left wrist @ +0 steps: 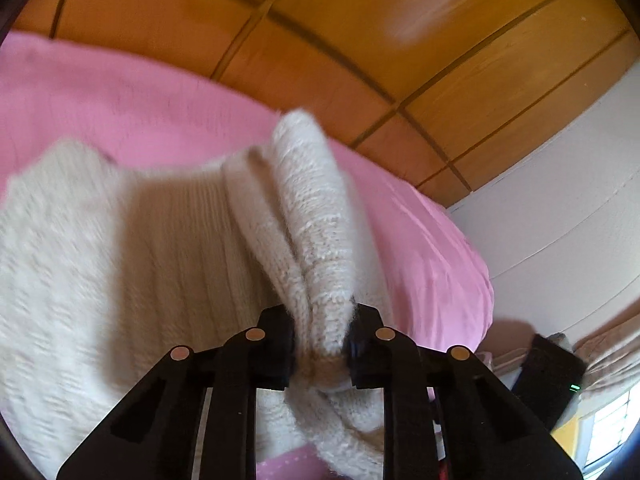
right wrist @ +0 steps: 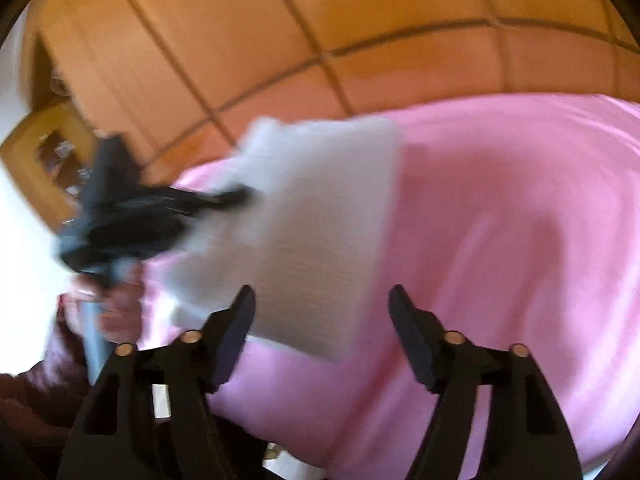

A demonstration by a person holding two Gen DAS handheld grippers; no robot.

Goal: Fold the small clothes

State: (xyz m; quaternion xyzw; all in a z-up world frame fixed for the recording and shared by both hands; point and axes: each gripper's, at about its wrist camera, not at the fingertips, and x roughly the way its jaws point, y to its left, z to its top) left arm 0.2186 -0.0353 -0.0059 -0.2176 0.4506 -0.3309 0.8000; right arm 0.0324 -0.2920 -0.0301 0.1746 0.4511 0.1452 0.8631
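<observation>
I'm seeing a fuzzy cream ribbed sweater, its bunched fold running toward twelve o'clock; my left gripper is pinching it, my right gripper is gaping empty

Bed — pink cover, against wood-panelled headboard. On it: one cream knitted garment — part lifted at one edge.

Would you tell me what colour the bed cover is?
Plain pink bed cover, clearest in the right wrist view.
</observation>
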